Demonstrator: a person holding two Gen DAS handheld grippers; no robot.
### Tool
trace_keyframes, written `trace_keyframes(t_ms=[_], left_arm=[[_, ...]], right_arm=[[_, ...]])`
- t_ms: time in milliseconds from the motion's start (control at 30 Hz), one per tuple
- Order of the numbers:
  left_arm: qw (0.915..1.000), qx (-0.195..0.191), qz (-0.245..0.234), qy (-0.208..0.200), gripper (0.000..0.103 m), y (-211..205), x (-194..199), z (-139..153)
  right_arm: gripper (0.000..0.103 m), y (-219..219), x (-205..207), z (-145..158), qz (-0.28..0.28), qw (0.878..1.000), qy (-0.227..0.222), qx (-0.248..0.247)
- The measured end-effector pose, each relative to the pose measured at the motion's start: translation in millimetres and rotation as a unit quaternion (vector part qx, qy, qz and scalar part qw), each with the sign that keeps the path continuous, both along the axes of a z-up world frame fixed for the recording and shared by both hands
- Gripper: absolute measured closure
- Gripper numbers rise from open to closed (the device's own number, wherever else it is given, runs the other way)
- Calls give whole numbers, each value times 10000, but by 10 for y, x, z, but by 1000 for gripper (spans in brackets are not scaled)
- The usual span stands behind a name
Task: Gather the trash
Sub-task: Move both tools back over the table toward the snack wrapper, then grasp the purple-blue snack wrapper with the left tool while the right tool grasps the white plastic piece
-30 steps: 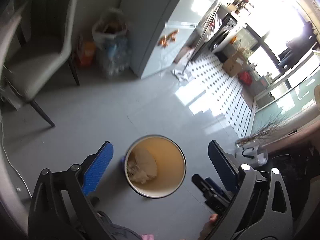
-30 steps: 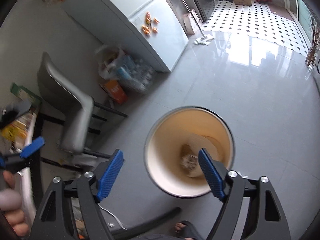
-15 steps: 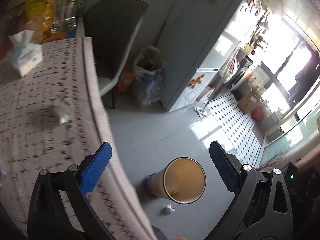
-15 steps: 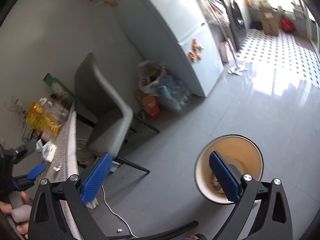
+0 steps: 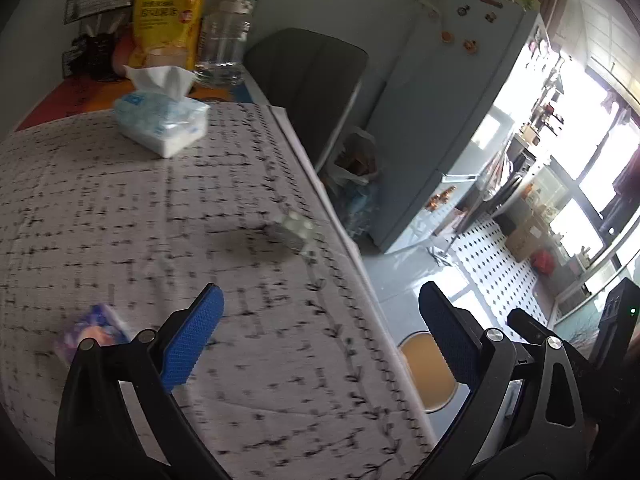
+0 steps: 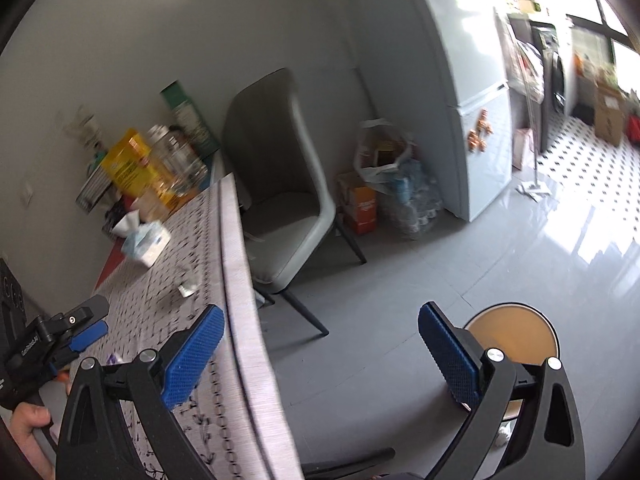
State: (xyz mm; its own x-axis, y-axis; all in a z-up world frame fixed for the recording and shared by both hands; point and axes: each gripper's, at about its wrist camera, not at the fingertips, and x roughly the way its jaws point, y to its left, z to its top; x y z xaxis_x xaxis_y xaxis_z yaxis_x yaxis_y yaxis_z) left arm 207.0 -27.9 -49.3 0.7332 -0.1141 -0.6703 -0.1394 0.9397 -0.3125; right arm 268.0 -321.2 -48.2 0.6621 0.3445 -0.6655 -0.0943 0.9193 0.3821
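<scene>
The left gripper (image 5: 320, 336) is now hanging over the cloth-covered surface (image 5: 120, 220), its blue fingers (image 5: 192, 340) spread wide with nothing between them. A second ago this view was looking straight down into the trash bin (image 5: 430, 376) on the floor; half a second ago the surface was only entering on the left. Now the surface is filling most of the view and the bin is showing only as an orange-lined sliver past the surface edge, partly behind the right-hand finger.

A crumpled clear wrapper (image 5: 294, 232) is lying near the surface edge, ahead of the open fingers and apart from them. It is blurred, so its exact kind cannot be told. A small purple packet (image 5: 94, 330) is lying just beside the left-hand finger. A tissue pack (image 5: 162, 124) is sitting farther back, with a yellow bag (image 5: 168, 16) and a clear jar (image 5: 224, 40) behind it.

The right gripper (image 6: 320, 354) is also standing with its fingers (image 6: 192, 356) spread and empty. It is straddling the surface edge, one finger over the cloth and the other over the floor beside the bin (image 6: 512, 336). A second ago it was directly above the bin's mouth; the bin is now sitting lower right. The grey chair (image 6: 288, 184) is standing at the surface's far side, and a white scrap (image 6: 502, 436) is lying on the floor by the bin.
</scene>
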Motion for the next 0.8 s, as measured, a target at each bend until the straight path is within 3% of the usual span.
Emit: trace_keyframes(t_ms=[333,600,800], left_arm=[[9981,287,546,1,6,775,-433,-105],[9945,707,588,509,6,1088,-565,-451],[9920,697,552,898,6,1171,-571,-714]], right_arm=[[8,832,-57,86,638,9969,-227,-408],[11,1391,-38,108,1152,9910,-271,-619],[11,1678,53,23,1338,9876,-162,-807]])
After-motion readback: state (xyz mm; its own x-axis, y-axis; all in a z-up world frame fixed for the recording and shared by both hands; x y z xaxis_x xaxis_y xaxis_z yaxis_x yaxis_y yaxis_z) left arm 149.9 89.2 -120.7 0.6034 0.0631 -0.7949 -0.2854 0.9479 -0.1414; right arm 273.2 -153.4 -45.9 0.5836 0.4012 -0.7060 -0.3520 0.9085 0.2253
